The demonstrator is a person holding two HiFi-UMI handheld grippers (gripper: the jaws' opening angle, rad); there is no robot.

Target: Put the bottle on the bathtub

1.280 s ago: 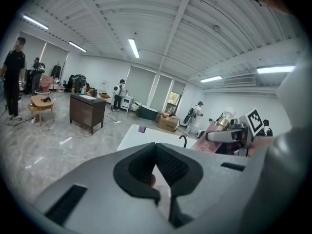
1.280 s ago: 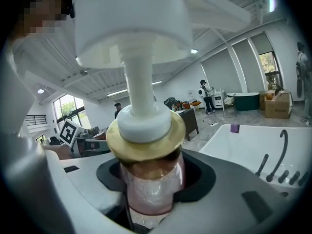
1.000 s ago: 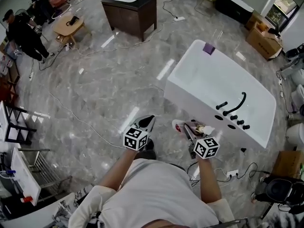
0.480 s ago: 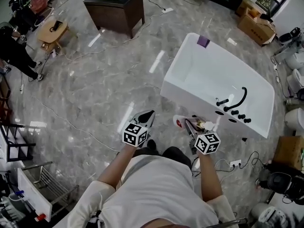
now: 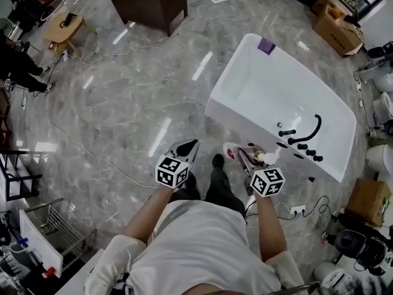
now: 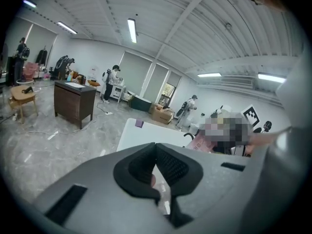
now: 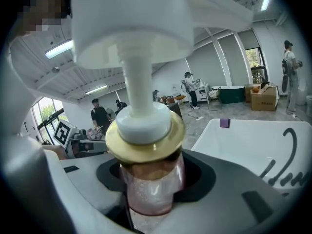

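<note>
A pump bottle (image 5: pixel 260 159) with a clear pink body, gold collar and white pump head is held upright in my right gripper (image 5: pixel 250 162), whose jaws are shut on its body. In the right gripper view the bottle (image 7: pixel 148 179) fills the middle, with the right gripper (image 7: pixel 151 191) clamped round it. The white bathtub (image 5: pixel 216 109) lies just ahead and to the right, its black faucet (image 5: pixel 305 131) at the near end; the tub (image 7: pixel 243 135) also shows beyond the bottle. My left gripper (image 5: pixel 188 146) hovers over the floor left of the tub, shut and empty, and appears the same (image 6: pixel 156 152) in its own view.
A purple item (image 5: pixel 266 45) sits on the tub's far rim. A dark wooden vanity (image 5: pixel 147 2) and a small wooden table (image 5: pixel 61 26) stand at the back left. Cables trail over the grey marble floor (image 5: pixel 123 103). Cardboard boxes (image 5: pixel 336 23) stand behind the tub, and a power strip (image 5: pixel 296 210) lies near its foot.
Both grippers and the person have moved forward towards the tub's near end. The bottle stays held in the right gripper. The left gripper stays shut.
</note>
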